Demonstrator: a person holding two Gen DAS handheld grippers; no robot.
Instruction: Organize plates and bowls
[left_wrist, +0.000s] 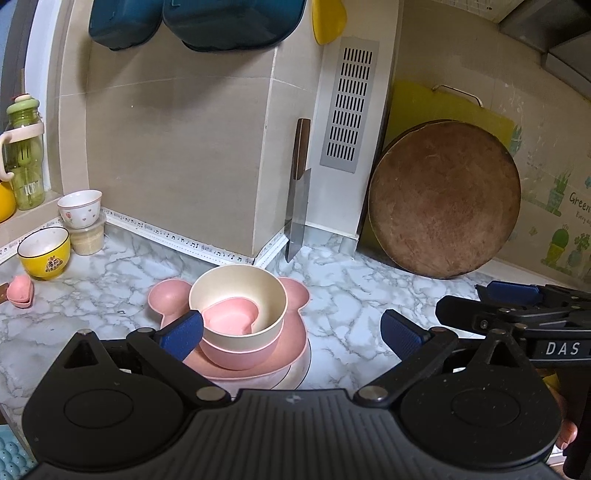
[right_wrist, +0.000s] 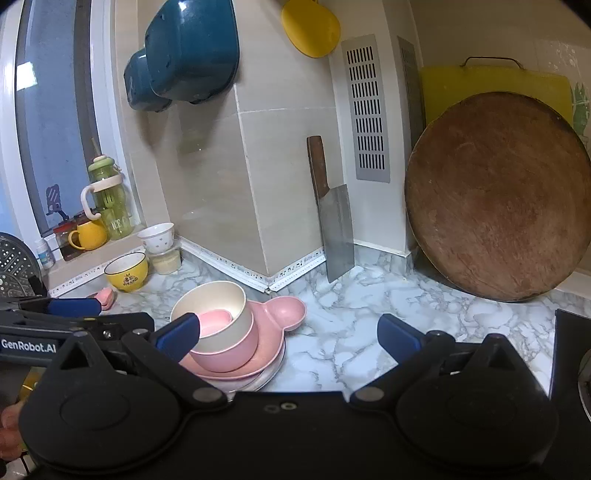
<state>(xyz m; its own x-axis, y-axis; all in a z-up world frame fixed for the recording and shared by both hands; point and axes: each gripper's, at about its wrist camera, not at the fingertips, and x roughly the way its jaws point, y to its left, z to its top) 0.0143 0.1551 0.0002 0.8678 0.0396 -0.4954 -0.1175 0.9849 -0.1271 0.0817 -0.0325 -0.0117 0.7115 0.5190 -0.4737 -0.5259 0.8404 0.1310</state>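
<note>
A stack stands on the marble counter: a white plate (left_wrist: 295, 373) at the bottom, a pink bear-shaped plate (left_wrist: 291, 332), a pink bowl (left_wrist: 236, 354), a cream bowl (left_wrist: 258, 291) and a small pink heart-shaped dish (left_wrist: 231, 319) inside it. The same stack shows in the right wrist view, with the cream bowl (right_wrist: 221, 299) on top. My left gripper (left_wrist: 293, 336) is open and empty, just in front of the stack. My right gripper (right_wrist: 288, 332) is open and empty, to the right of the stack.
A yellow bowl (left_wrist: 44, 253), a white cup (left_wrist: 79, 208) on a small container and a small pink dish (left_wrist: 20, 291) stand at the left. A cleaver (left_wrist: 297, 206) and a round wooden board (left_wrist: 443, 199) lean on the back wall. A green bottle (right_wrist: 109, 199) stands on the sill.
</note>
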